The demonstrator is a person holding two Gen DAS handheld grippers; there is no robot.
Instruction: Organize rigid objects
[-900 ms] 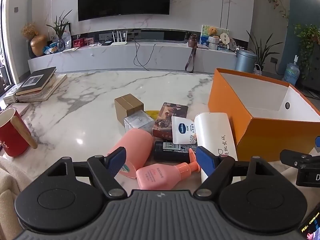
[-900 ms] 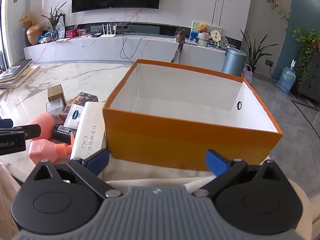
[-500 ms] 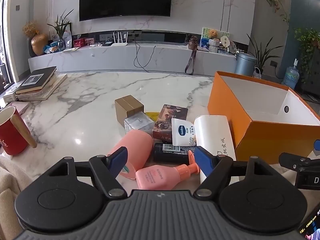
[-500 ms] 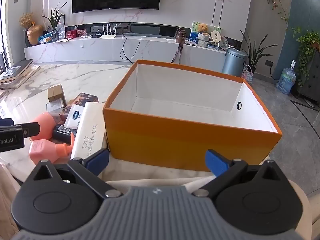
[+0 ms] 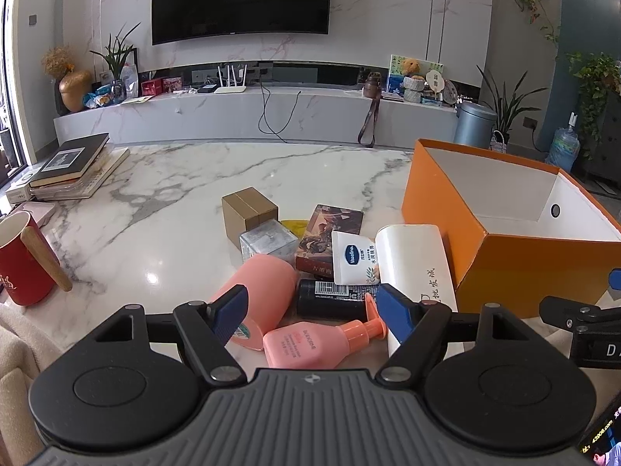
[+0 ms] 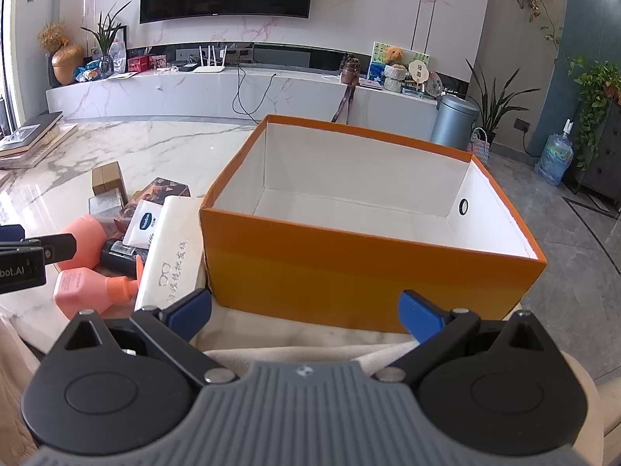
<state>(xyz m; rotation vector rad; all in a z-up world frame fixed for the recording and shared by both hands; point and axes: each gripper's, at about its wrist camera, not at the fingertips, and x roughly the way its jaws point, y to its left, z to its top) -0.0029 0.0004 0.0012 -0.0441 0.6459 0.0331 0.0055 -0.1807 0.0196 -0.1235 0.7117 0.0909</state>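
A pile of items lies on the marble table: a pink pump bottle (image 5: pixel 310 343), a pink cup (image 5: pixel 258 291) on its side, a black tube (image 5: pixel 333 299), a white Vaseline tube (image 5: pixel 353 258), a white case (image 5: pixel 415 260), a clear box (image 5: pixel 268 244), a brown box (image 5: pixel 248 209) and a card box (image 5: pixel 330 233). An empty orange box (image 6: pixel 349 260) stands to their right. My left gripper (image 5: pixel 312 310) is open just above the pink pump bottle. My right gripper (image 6: pixel 304 308) is open and empty in front of the orange box.
A red mug (image 5: pixel 21 260) stands at the table's left edge. A stack of books (image 5: pixel 70 167) lies at the far left. Beige cloth (image 6: pixel 306 339) covers the near edge under the orange box. A TV console runs along the far wall.
The left gripper has edged slightly back and up; the pile sits a little lower in its view. The right gripper has hardly moved.
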